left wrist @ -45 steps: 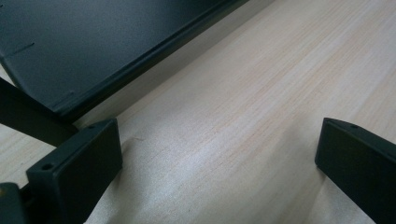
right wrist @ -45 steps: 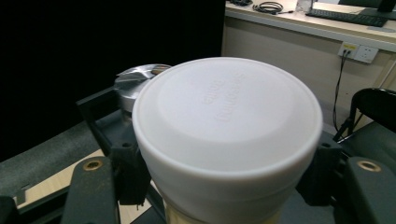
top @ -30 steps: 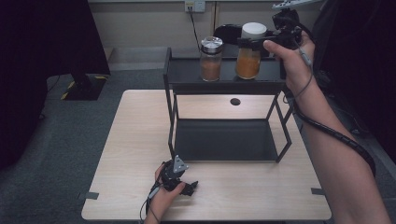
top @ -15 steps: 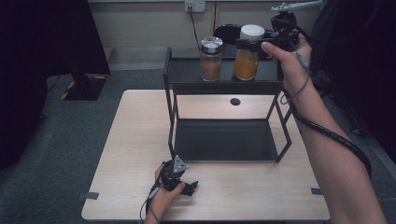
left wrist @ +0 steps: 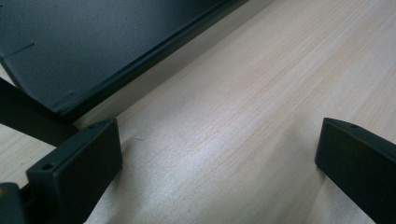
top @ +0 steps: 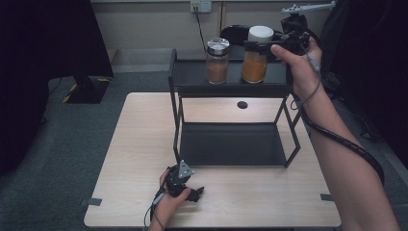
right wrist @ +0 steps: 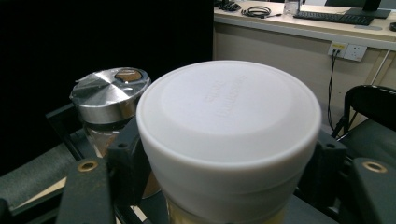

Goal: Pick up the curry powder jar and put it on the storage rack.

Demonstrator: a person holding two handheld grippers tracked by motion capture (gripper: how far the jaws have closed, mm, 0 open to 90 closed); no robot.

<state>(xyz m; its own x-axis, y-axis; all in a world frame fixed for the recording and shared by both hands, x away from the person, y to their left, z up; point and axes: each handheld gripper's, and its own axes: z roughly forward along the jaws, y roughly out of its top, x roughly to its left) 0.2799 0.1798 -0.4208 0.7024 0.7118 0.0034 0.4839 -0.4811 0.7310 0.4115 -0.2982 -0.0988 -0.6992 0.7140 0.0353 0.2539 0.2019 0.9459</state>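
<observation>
Two jars of orange contents stand on the top shelf of a black rack [top: 192, 79]: a silver-lidded jar [top: 217, 60] [right wrist: 109, 98] and, to its right, a white-lidded jar [top: 254, 67] [right wrist: 229, 121]. My right gripper [top: 260, 46] [right wrist: 224, 158] reaches in from the right, one jaw on each side of the white-lidded jar just under its lid. Its jaws have just been opening, and the jar rests on the shelf between them. My left gripper [top: 195, 193] [left wrist: 215, 163] lies open on the wooden table [top: 144, 134] in front of the rack, nothing between its jaws.
The rack's lower shelf [top: 231, 144] [left wrist: 93, 46] sits low over the table middle, with slanted legs at each side. A round hole [top: 242, 104] is in the tabletop behind it. A black chair [top: 235, 33] and a wall socket [top: 200, 6] lie beyond.
</observation>
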